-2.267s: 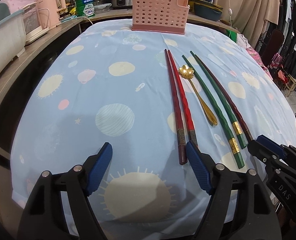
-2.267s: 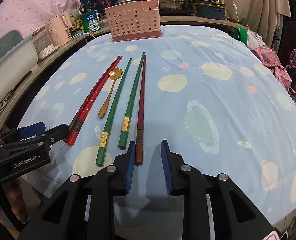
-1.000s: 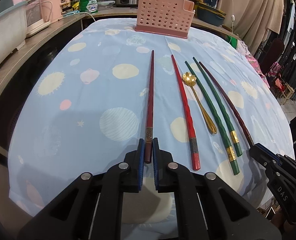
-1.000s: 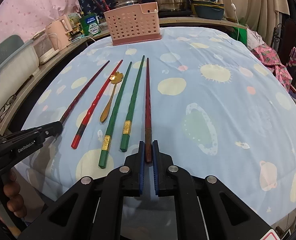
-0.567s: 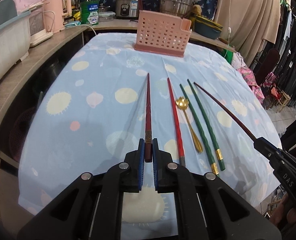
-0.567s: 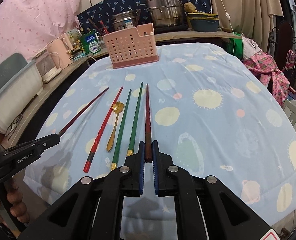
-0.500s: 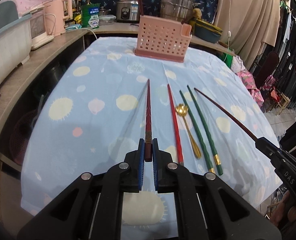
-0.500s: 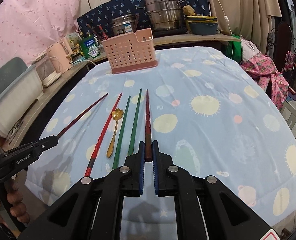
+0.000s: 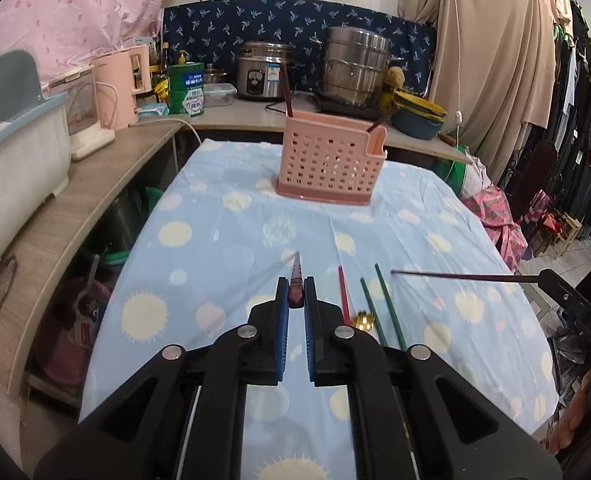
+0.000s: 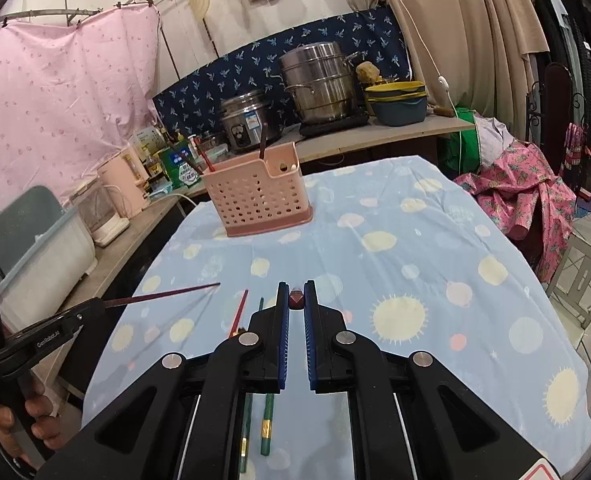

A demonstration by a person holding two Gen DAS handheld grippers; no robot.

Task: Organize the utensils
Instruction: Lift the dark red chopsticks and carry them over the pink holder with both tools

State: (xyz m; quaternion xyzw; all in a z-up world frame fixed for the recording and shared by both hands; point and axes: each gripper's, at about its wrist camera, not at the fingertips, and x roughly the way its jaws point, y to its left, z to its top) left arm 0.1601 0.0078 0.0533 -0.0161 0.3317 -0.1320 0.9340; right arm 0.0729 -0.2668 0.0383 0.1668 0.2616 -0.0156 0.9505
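At lower centre the right gripper (image 10: 296, 300) has its jaws clamped on a dark red chopstick (image 10: 296, 300) seen end-on. At lower left the left gripper (image 10: 95, 304) holds another chopstick (image 10: 163, 294) pointing right. A pink basket (image 10: 255, 204) stands upper centre.

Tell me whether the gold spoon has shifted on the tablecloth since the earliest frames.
No. The gold spoon lies between the red chopstick and green chopsticks, as before.

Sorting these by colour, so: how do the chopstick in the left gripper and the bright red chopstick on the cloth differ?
The held chopstick is dark red and clamped in the left gripper, clear of the cloth; the bright red chopstick is lighter and lies flat beside the green pair. Both point toward the pink basket.
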